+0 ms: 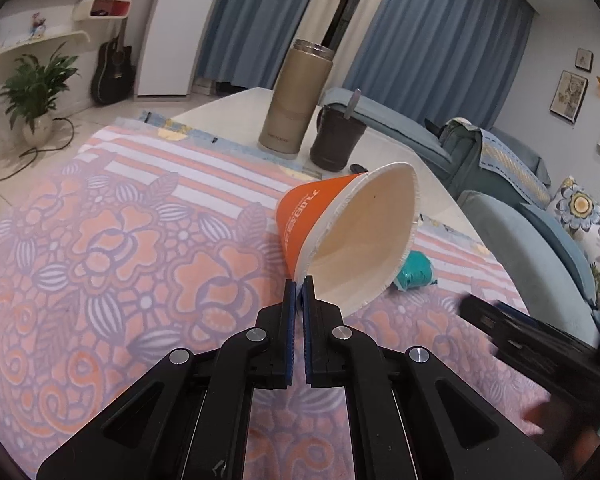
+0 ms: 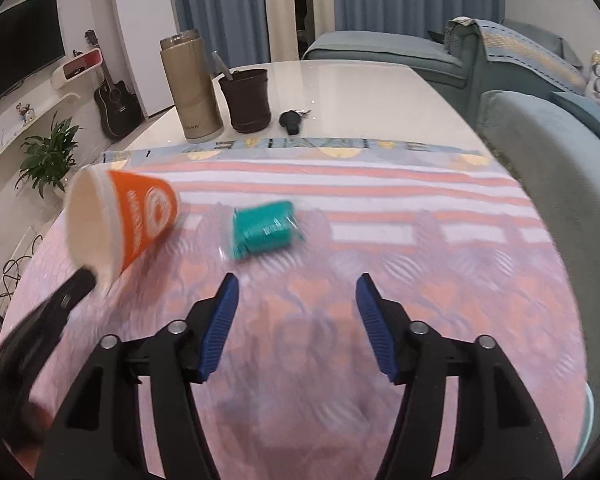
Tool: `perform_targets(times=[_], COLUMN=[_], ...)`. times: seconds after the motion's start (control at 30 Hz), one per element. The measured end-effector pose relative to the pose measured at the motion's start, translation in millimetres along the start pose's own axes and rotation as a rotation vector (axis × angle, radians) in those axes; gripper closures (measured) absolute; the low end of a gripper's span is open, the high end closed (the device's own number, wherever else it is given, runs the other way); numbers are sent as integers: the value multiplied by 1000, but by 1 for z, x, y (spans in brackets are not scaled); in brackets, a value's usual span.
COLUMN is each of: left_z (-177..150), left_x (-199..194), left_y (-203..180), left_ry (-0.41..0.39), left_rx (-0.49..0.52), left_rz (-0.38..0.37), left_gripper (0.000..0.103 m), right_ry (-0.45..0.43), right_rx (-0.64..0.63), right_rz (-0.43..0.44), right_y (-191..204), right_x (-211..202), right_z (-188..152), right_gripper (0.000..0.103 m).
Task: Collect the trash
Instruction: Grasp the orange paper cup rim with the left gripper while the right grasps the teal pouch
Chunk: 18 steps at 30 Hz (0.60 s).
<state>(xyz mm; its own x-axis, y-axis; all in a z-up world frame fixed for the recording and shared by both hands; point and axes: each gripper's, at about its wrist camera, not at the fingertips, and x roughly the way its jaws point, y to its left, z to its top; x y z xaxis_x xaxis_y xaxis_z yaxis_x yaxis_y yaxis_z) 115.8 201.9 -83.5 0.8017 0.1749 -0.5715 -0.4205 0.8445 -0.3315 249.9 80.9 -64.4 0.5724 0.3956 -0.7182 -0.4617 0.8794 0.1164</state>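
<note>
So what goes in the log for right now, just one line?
left gripper: shut on orange cup rim | right gripper: open, empty | teal wrapper: on cloth

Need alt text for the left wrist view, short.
The left gripper pinches the rim of an orange paper cup, holding it tilted, mouth towards the camera, over a pink floral tablecloth. A crumpled teal wrapper lies just behind the cup; a tan thermos and a dark pot stand further back.
</note>
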Motion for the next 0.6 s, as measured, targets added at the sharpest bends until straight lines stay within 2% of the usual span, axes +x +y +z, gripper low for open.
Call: perform_targets(times=[0.1,0.2,0.4,0.43,0.47,0.5,0.57,0.6], left_z=[0,0,0,0,0,-1,0,0], left_x=[1,0,0,0,0,0,0,0], left_y=[6,8,10,10,9,9,7,7], left_ry=[11,12,21,22,21,21,19,18], left_rx=[-29,-39,-57,-56,-52,-48,-38,-36], left_rz=[-11,-16,-24,-24,-23,-22,-22,-22], left_gripper=[102,102,102,102,102,102,102,102], right_ry=[8,29,72,86,106,121,117,111], right_rx=[-5,-10,6,4,0,-5,-13,-10], right_rz=[8,22,-32,-36,-46,-38,-40,-25], right_y=[13,23,27,27,27,28,30,29], right_x=[24,46,73,76,80,82,83,81], right_z=[13,23,31,31,30,29,29,28], right_gripper=[33,32,34,46,52,67,80,81])
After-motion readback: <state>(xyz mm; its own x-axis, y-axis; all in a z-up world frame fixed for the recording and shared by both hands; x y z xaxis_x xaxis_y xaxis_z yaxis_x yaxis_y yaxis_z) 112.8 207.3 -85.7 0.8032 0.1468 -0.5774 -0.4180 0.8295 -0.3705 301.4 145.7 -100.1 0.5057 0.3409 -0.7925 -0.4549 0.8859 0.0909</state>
